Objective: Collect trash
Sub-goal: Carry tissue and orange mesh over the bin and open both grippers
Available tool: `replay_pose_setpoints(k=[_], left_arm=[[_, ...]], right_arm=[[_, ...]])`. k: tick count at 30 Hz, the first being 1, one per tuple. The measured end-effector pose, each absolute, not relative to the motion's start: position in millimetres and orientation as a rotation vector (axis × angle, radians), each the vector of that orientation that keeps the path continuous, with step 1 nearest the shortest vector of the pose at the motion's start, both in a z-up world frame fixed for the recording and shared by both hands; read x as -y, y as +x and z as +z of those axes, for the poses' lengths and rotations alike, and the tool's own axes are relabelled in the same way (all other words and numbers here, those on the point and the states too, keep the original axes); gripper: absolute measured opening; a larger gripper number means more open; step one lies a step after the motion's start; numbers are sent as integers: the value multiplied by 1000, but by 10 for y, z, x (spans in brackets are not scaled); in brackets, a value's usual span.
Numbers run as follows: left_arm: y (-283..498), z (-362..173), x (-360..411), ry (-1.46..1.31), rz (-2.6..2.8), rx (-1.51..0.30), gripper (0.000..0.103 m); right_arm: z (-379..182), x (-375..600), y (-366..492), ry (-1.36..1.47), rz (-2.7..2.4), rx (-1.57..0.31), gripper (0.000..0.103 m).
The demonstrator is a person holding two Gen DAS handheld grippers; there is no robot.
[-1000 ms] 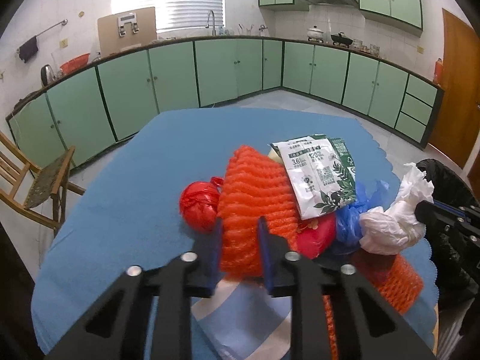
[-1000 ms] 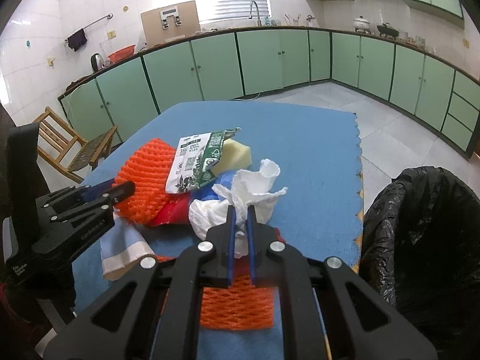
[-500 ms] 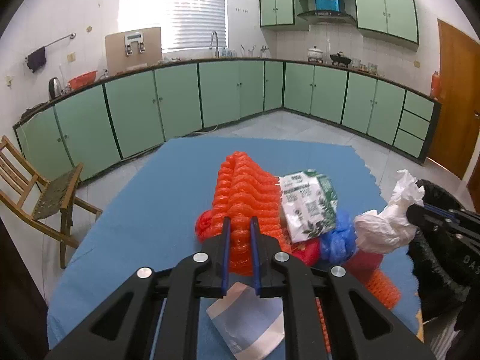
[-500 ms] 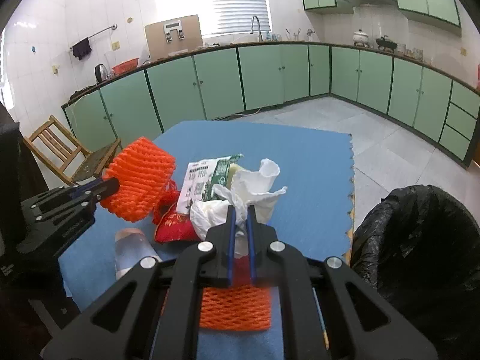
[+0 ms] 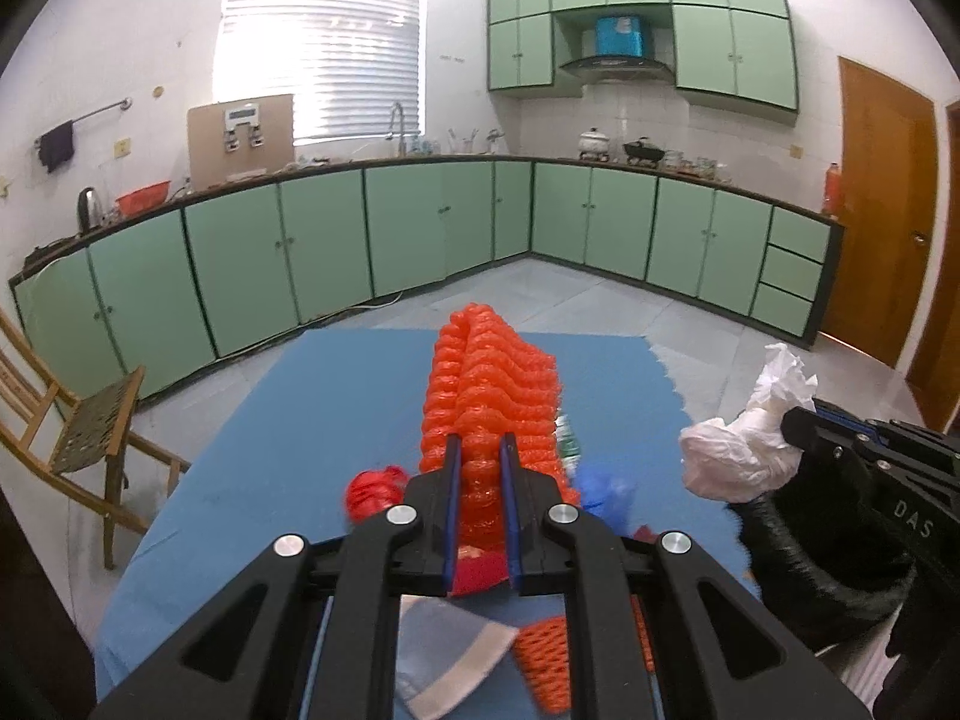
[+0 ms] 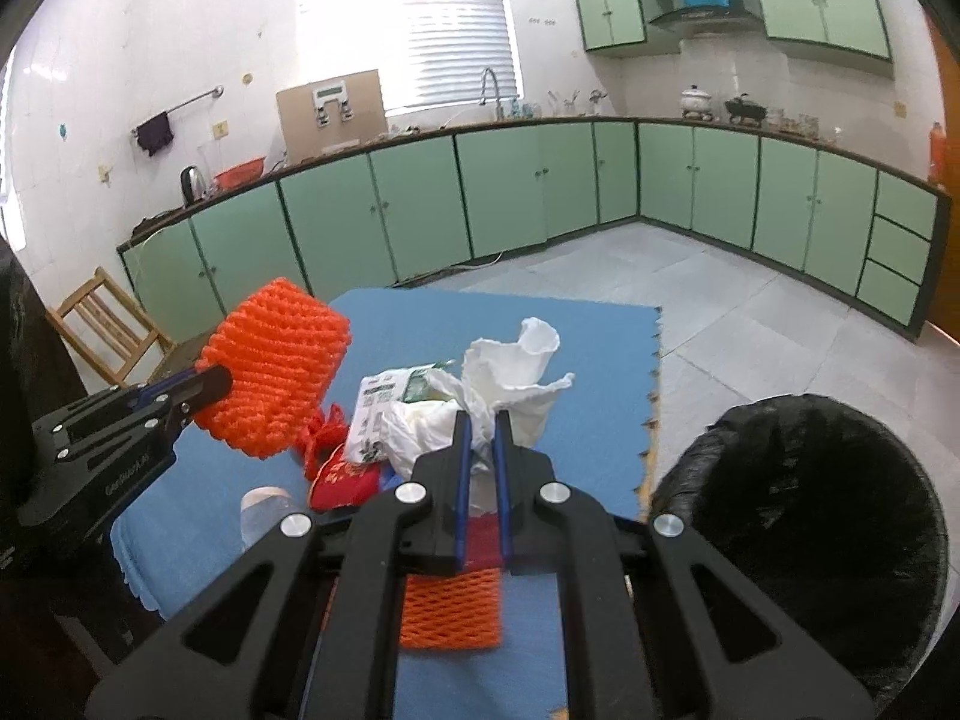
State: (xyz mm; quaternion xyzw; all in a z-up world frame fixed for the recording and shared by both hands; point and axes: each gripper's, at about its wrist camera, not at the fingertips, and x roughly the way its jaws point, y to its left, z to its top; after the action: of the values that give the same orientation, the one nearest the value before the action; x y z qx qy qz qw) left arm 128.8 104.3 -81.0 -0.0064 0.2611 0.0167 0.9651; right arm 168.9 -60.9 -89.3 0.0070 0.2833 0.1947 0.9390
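Blue table [image 6: 600, 348]; only right view shows bin [image 6: 810, 516] opening.

A blue-covered table [image 6: 591, 396] carries a flat orange foam net [image 6: 451, 612], a red packet [image 6: 343, 477], a green-white wrapper [image 6: 375, 414] and a pale folded cloth [image 5: 447, 657]

Daylight enters through the far window blinds [image 5: 321, 54], which are overexposed in both views and wash out the wall beside them. The room is evenly bright, with soft, faint shadows. Fisheye distortion bows the cabinets [image 6: 600, 186] and darkens the corners. Slight motion blur softens the near trash on the table [image 5: 288, 414].
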Motion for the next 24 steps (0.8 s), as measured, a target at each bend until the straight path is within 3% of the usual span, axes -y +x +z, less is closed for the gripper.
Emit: replay_pose_setpoints(k=[24], left_arm=[[1621,-809,637,21,-363,-527,12]], right_arm=[[-807,2235,1393,66,52,-521,7]])
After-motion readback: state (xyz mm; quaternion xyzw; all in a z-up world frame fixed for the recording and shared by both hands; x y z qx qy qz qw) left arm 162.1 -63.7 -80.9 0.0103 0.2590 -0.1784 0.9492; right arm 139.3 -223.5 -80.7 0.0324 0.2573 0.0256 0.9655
